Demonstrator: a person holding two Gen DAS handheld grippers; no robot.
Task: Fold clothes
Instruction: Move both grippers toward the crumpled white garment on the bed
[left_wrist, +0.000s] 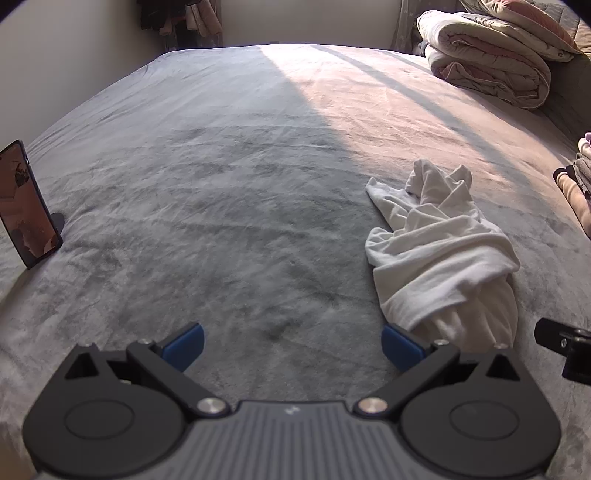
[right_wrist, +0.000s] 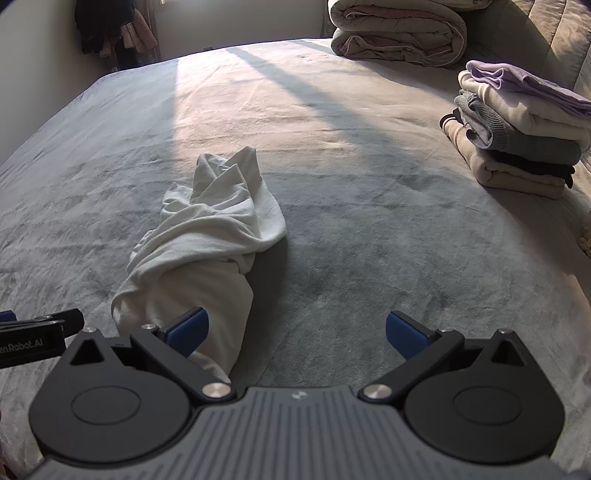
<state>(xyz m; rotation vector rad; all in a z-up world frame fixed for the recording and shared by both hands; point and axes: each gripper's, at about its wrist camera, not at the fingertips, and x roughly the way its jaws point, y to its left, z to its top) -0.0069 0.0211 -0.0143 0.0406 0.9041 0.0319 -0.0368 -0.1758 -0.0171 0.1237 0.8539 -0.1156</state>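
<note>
White shirt (right_wrist: 207, 251) lies in a twisted, crumpled lump on the gray bed (left_wrist: 221, 184), with its near end close to the bed's near edge and the rest stretching out toward the middle. We think it sits there, on the big bare part of the bed, because we need room to spread it flat before we fold it.

Our left gripper (left_wrist: 291, 345) has its jaws spread wide and holds nothing. Our right gripper (right_wrist: 295, 334) has its jaws spread wide too, and they are empty. We hold them on either side of the shirt's near end, likely so each one can pinch a side of the cloth. In the right view the left blue finger (right_wrist: 188, 332) is in front of the shirt's near end, but we cannot tell if it touches.

The folded pile (right_wrist: 517, 133) sits by the right edge of the bed. We guess finished clothes go there, out of the way. Only the right view shows the whole pile; the left view shows just a sliver at its edge.

Only the left view shows the phone (left_wrist: 27, 206), standing up near the left edge of the bed. Both views show the rolled quilt (left_wrist: 495, 55) at the far right corner and clothes hanging (right_wrist: 110, 29) by the far wall.
</note>
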